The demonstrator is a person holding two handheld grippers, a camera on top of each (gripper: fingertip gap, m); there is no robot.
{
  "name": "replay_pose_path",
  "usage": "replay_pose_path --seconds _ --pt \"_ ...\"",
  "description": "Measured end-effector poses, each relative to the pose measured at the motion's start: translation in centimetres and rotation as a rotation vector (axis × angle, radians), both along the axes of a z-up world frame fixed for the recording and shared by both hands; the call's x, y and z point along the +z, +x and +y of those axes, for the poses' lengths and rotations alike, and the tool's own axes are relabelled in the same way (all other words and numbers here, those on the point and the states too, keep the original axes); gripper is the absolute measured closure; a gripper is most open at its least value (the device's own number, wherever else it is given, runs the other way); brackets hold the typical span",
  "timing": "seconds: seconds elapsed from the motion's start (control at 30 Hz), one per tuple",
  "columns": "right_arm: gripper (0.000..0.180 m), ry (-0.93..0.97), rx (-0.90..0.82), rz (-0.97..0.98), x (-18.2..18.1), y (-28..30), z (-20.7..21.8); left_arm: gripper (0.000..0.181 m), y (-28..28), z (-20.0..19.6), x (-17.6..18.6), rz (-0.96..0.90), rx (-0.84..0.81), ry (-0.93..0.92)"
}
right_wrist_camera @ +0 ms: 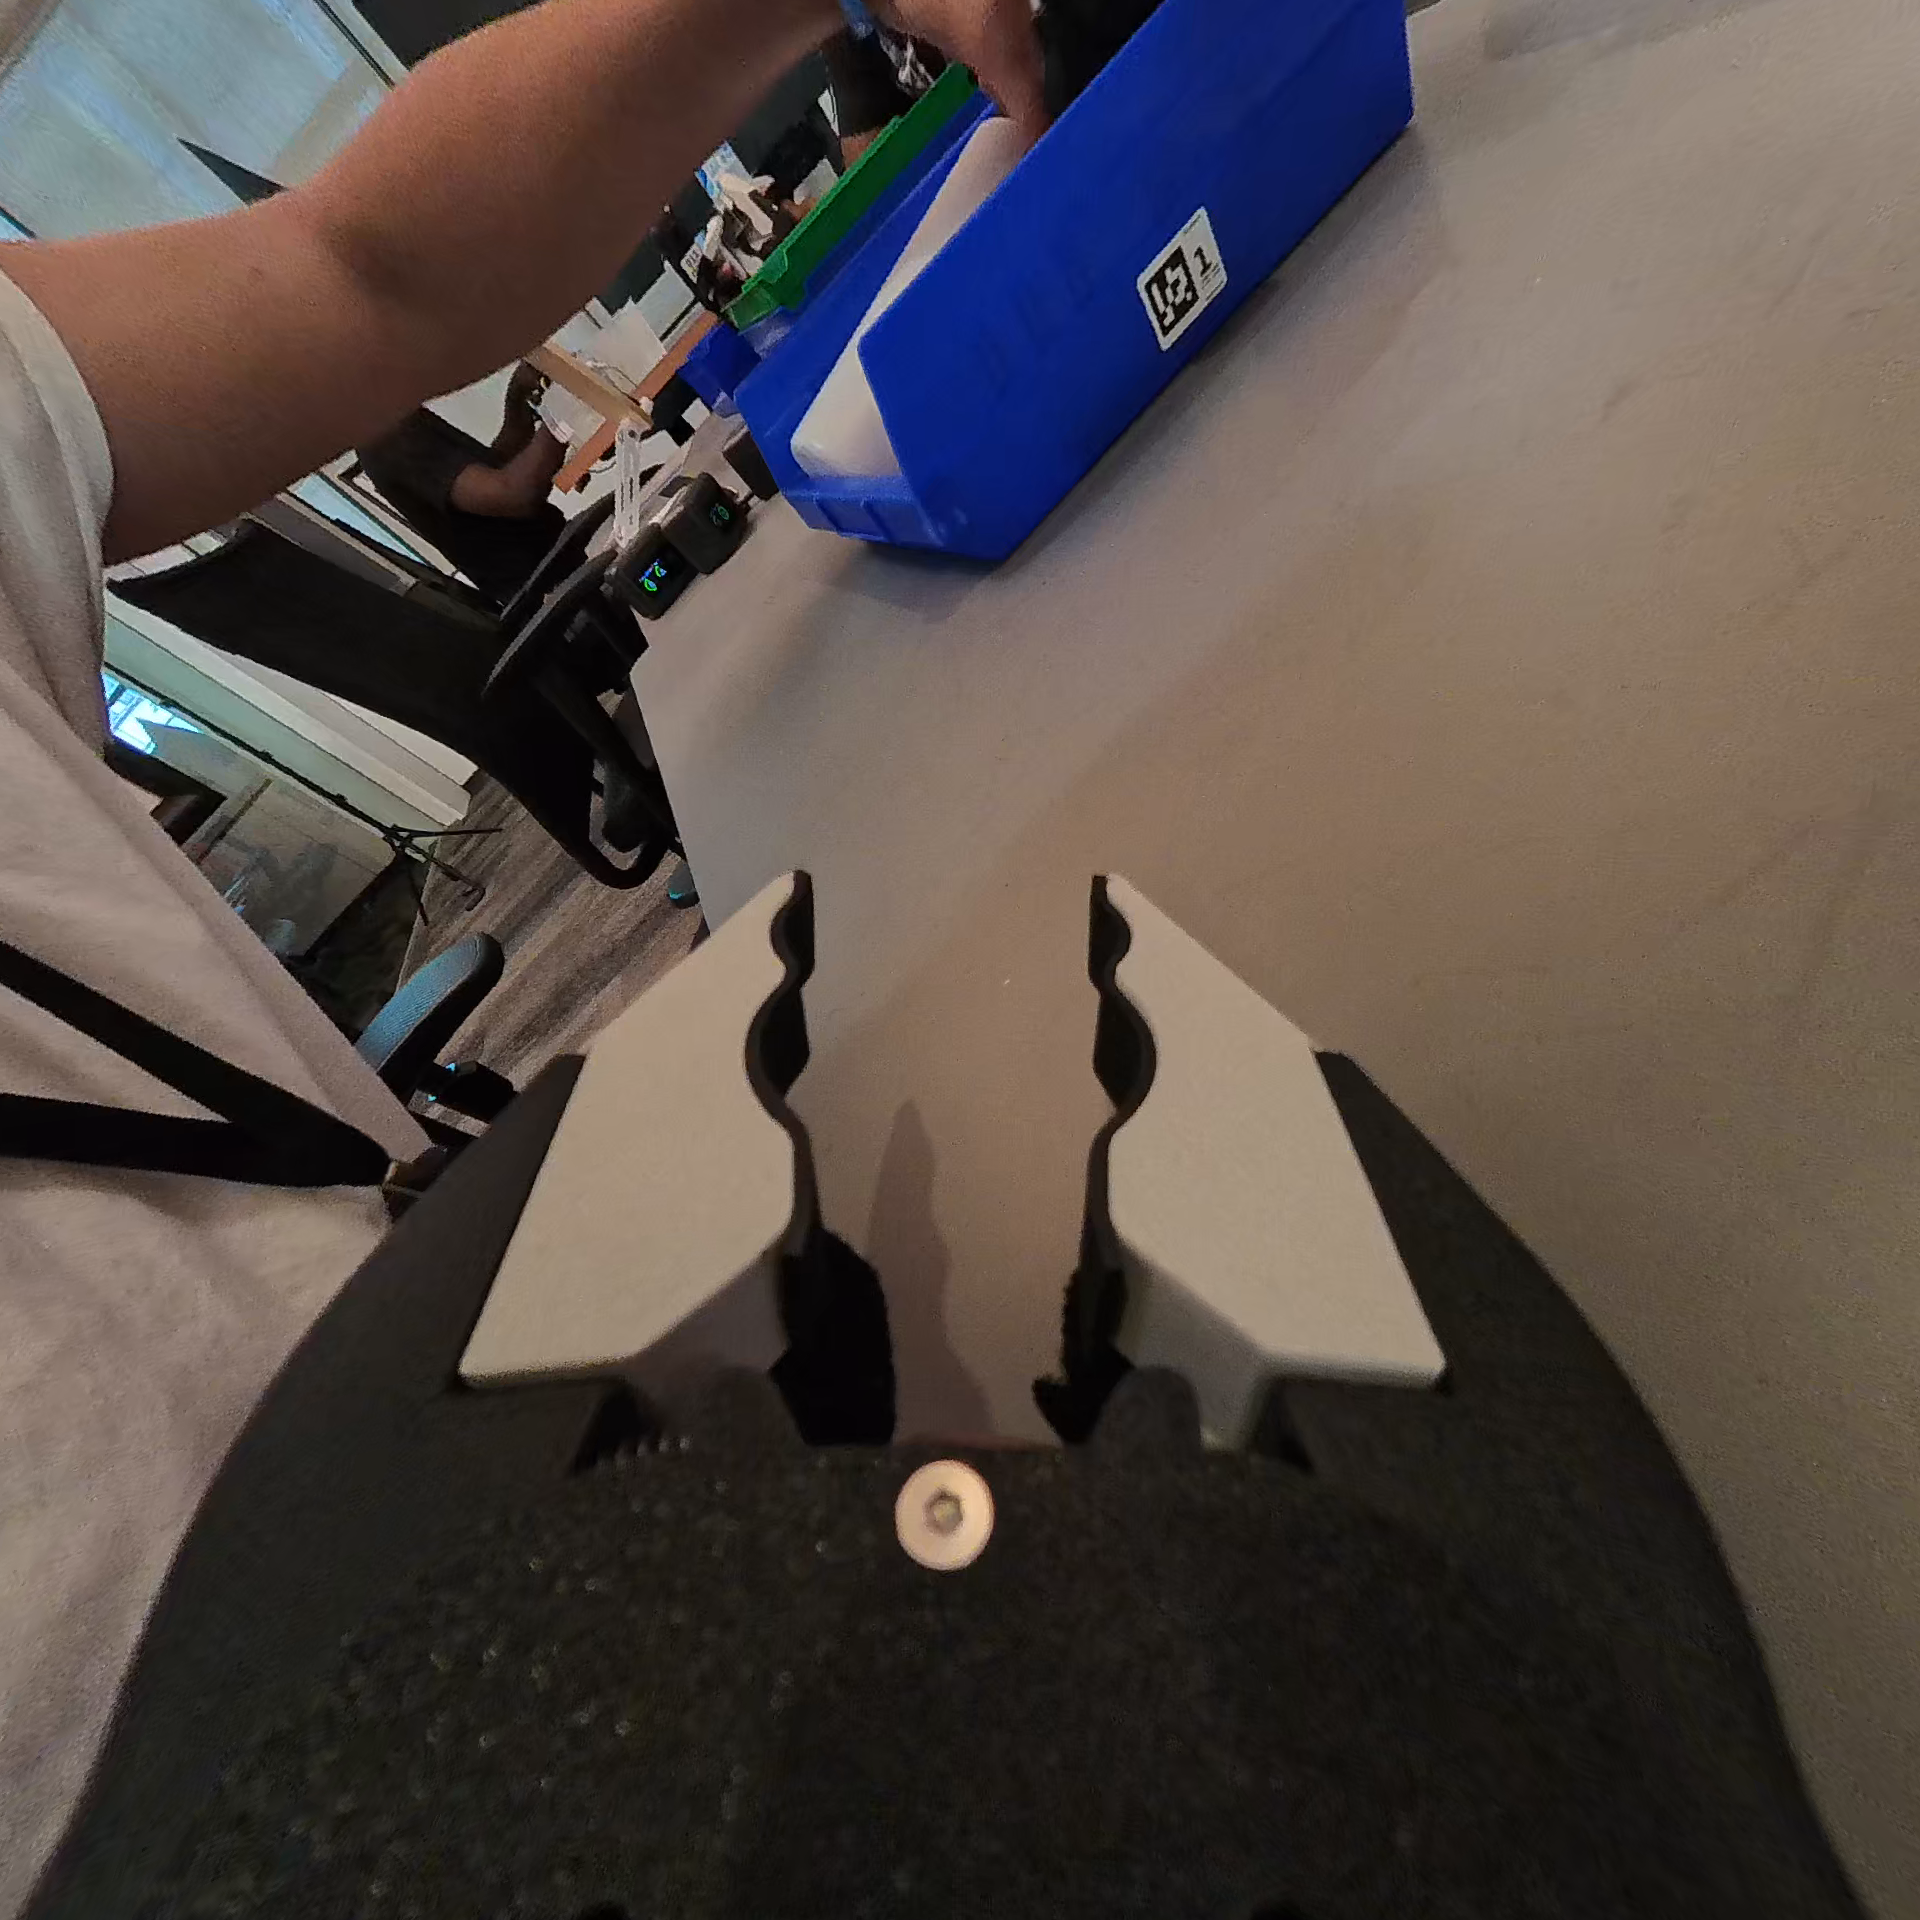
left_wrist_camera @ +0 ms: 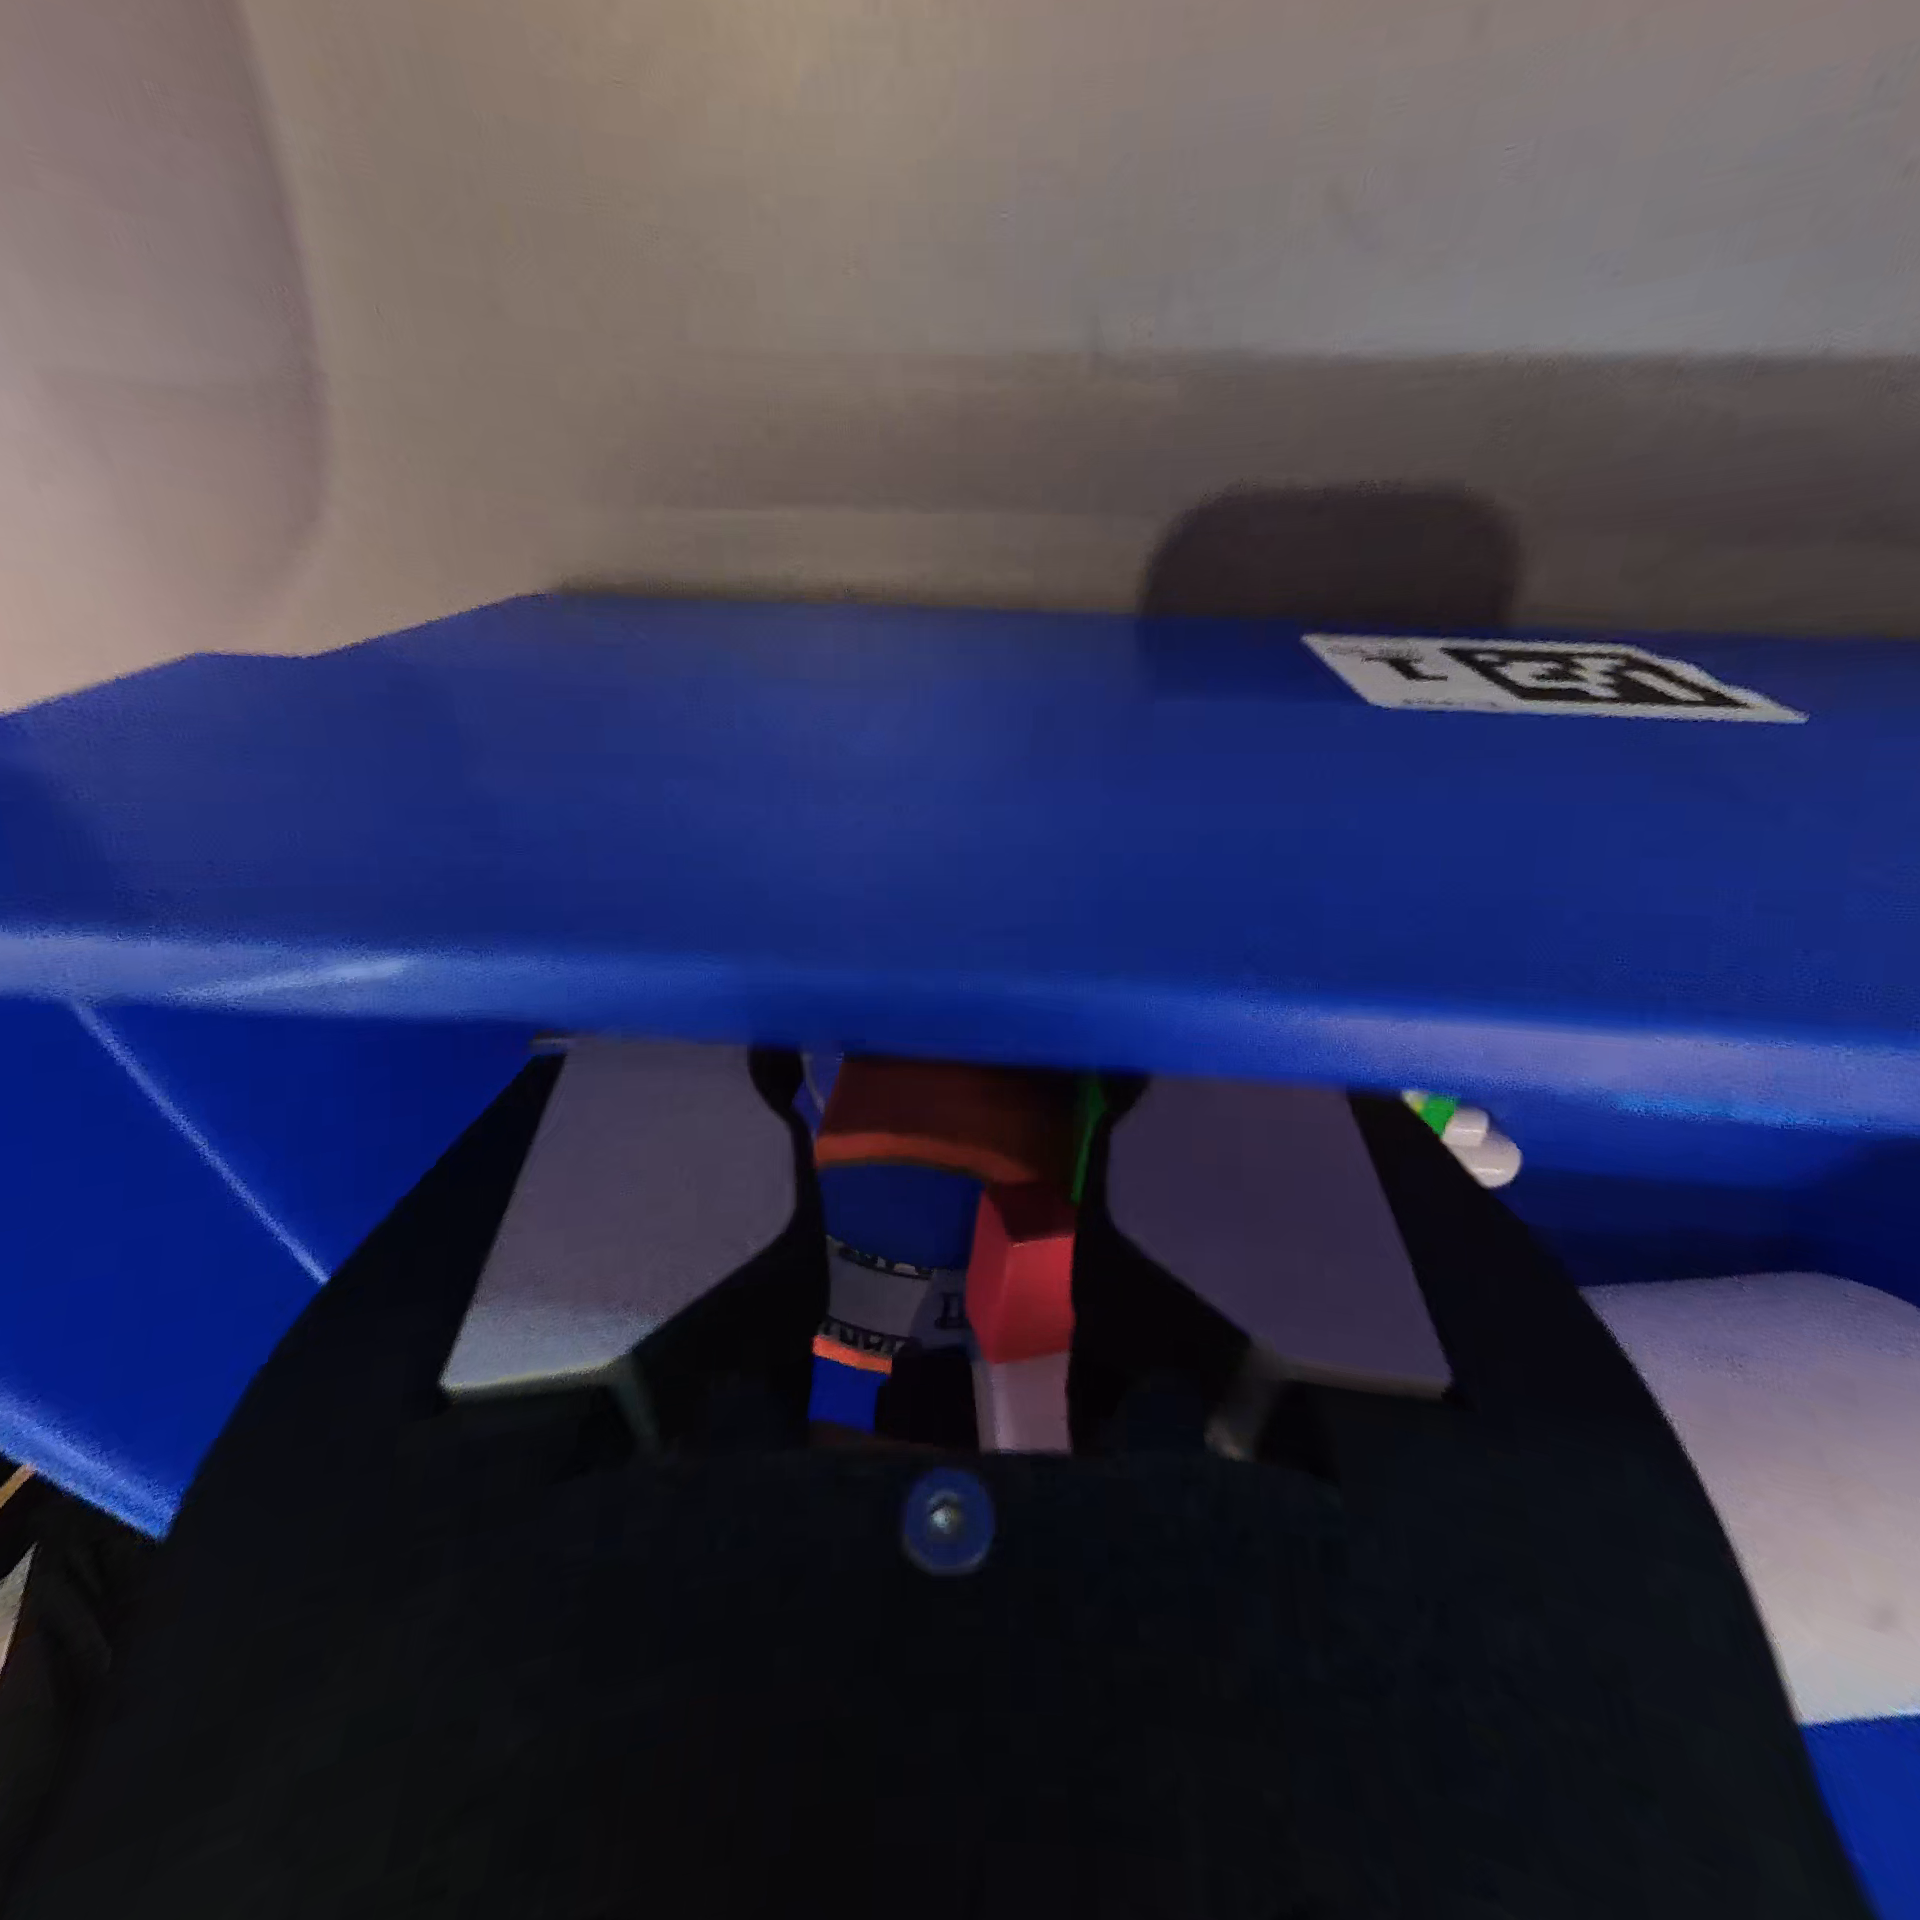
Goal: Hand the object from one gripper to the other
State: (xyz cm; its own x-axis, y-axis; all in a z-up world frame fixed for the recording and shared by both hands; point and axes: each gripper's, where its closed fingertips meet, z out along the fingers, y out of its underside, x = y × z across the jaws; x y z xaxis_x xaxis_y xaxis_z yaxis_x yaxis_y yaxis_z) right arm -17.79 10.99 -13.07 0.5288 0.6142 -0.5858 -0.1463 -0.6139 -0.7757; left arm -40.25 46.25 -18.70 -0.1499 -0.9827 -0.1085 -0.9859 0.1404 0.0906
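Inside blue bin [right_wrist_camera: 1091, 312] — left tongs [left_wrist_camera: 940, 1174] grasping object [left_wrist_camera: 914, 1195], white block [right_wrist_camera: 894, 343], right tongs [right_wrist_camera: 951, 997] released

Glossy plastic blue bin [right_wrist_camera: 1039, 343], matt grey table [right_wrist_camera: 1455, 727].

A blue plastic bin [right_wrist_camera: 1049, 343] is set on a grey table [right_wrist_camera: 1455, 779], and a white square-code sticker [right_wrist_camera: 1181, 278] is borne on its side wall. A white block [right_wrist_camera: 904, 312] is held inside the bin. A green tray [right_wrist_camera: 852, 218] is seen beyond it. Black office chairs [right_wrist_camera: 540, 675] are placed beside the table.
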Motion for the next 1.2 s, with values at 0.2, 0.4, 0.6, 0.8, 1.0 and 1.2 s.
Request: replay_pose_path --seconds 0.2,0.4,0.6,0.8,1.0,1.2 --pt "0.127 -0.013 0.033 -0.014 -0.4 -0.4 -0.5 0.125 0.0 0.2 0.0 0.027 -0.001 0.000" --pt "0.127 -0.008 0.068 -0.037 -0.7 -1.0 -1.1 0.140 0.6 0.4 0.3 -0.015 -0.013 0.049" --pt "0.127 -0.025 0.096 -0.049 -1.1 -1.6 -1.3 0.140 0.0 -0.7 0.9 0.011 -0.010 0.000" --pt "0.126 -0.027 0.123 -0.069 -1.4 -1.9 -1.8 0.160 -0.4 0.1 0.0 0.012 0.019 -0.028" --pt "0.126 -0.036 0.139 -0.067 -1.5 -2.2 -2.0 0.155 -0.7 0.0 0.0 0.038 0.030 0.005" --pt "0.126 -0.039 0.154 -0.067 -1.6 -2.4 -2.3 0.150 -0.4 0.1 0.3 0.041 0.012 0.045"
